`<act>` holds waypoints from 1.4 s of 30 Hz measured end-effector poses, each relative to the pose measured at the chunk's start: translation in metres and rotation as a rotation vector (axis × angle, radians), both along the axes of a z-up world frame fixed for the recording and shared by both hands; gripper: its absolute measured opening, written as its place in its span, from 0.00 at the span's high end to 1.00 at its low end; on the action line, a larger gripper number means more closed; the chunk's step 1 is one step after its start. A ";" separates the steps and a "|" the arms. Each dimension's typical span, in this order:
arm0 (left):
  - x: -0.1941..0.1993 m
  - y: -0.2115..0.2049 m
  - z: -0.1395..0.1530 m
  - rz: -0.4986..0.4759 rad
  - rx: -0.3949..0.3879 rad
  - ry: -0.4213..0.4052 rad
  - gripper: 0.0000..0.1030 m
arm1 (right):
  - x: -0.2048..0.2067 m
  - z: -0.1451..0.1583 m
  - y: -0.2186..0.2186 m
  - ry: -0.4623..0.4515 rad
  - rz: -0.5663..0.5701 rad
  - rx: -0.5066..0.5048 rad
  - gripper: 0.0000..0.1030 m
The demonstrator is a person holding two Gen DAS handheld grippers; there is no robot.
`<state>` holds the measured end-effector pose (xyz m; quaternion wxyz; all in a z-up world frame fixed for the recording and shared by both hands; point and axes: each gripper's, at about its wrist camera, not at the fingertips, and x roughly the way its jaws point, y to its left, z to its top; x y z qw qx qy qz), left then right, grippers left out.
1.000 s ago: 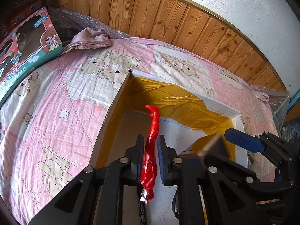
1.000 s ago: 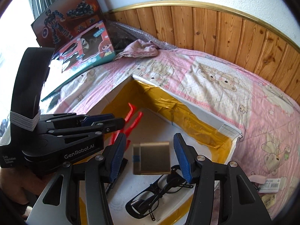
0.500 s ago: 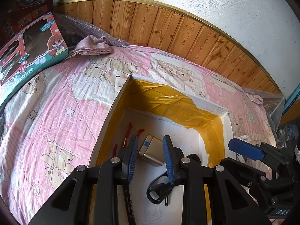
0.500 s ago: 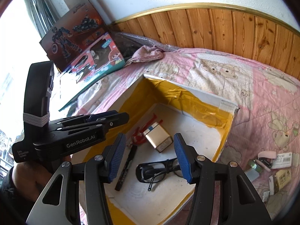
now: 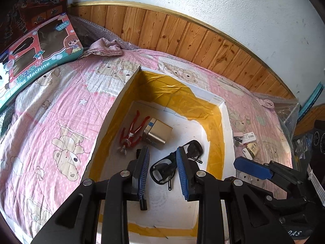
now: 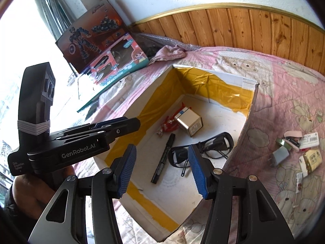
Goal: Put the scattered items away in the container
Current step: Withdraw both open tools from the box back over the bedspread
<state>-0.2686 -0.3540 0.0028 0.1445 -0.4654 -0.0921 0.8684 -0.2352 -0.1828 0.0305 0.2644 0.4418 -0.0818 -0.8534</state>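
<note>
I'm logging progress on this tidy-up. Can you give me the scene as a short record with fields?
container: box on the bed
inside: red figure, gold box, marker, glasses
still outside: small items on the quilt, right of the box
left claw: open, empty
right claw: open, empty

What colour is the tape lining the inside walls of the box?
Yellow tape, over the box's white walls; clearest in the left wrist view.

Pink bear-print quilt (image 5: 61, 109), yellow-taped white box (image 5: 215, 113).
</note>
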 end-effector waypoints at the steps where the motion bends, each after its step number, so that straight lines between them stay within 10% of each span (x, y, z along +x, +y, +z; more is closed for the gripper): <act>1: 0.006 0.000 0.002 -0.002 0.000 0.005 0.72 | 0.005 0.001 0.000 0.001 -0.001 -0.002 0.46; 27: 0.149 0.072 0.022 -0.146 0.001 0.066 0.72 | 0.154 -0.005 0.070 0.025 -0.117 -0.077 0.46; 42: 0.169 0.183 0.032 -0.344 0.028 0.083 0.72 | 0.207 0.025 0.173 0.111 -0.393 -0.025 0.46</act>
